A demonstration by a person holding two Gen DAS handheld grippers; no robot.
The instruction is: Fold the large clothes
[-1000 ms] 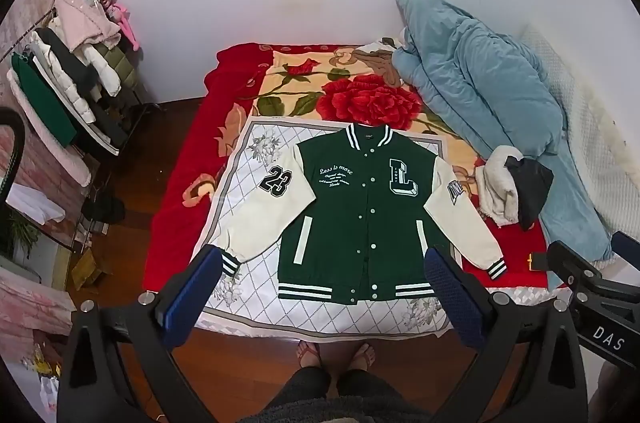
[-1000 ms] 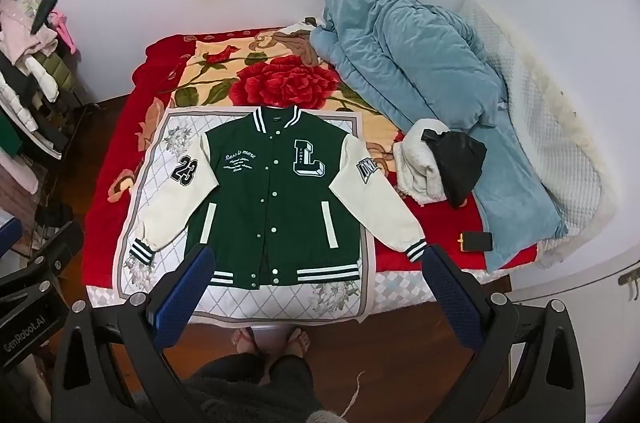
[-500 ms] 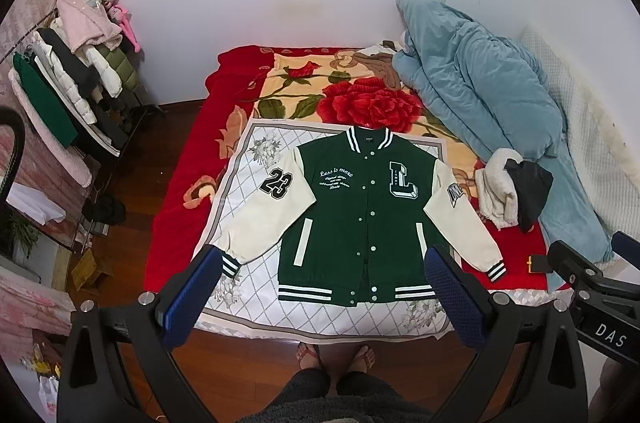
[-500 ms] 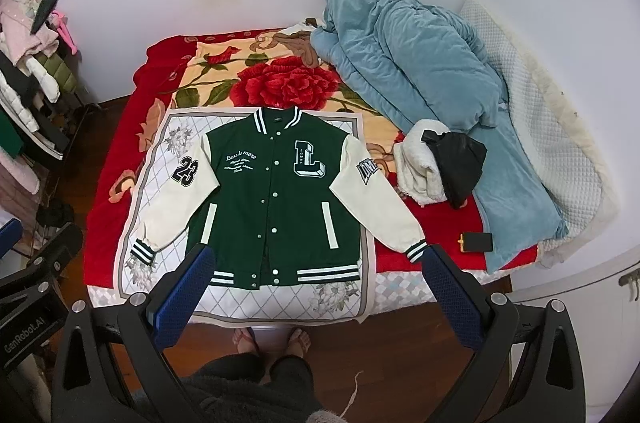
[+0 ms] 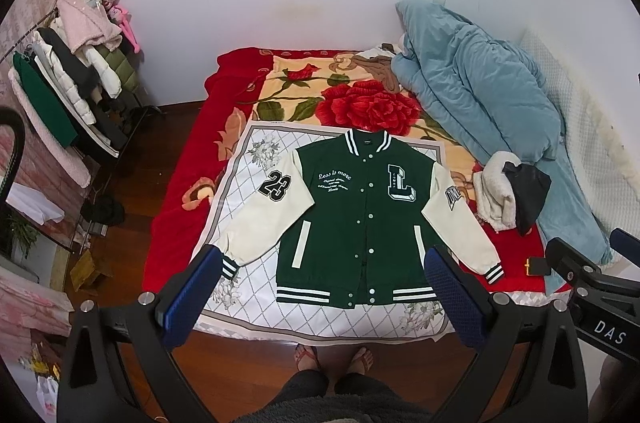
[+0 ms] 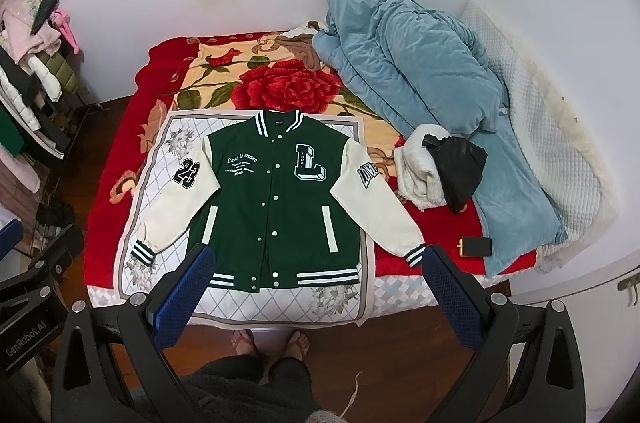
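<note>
A green varsity jacket (image 5: 360,211) with cream sleeves lies flat, front up and buttoned, on a white patterned cloth (image 5: 256,295) at the foot of the bed; it also shows in the right wrist view (image 6: 276,203). Both sleeves spread out and down. My left gripper (image 5: 324,287) is open and empty, held high above the jacket's hem. My right gripper (image 6: 316,279) is open and empty, also high above the hem. Neither touches the jacket.
A red rose blanket (image 5: 360,103) covers the bed. A blue duvet (image 5: 480,95) is heaped at the right, with a white and black bundle (image 5: 508,191) beside it. A phone (image 6: 476,246) lies near the bed edge. A clothes rack (image 5: 68,91) stands left. The person's feet (image 5: 332,357) are below.
Both views have drifted very slightly; the jacket sits a touch lower in the frames. Nothing was gripped or moved.
</note>
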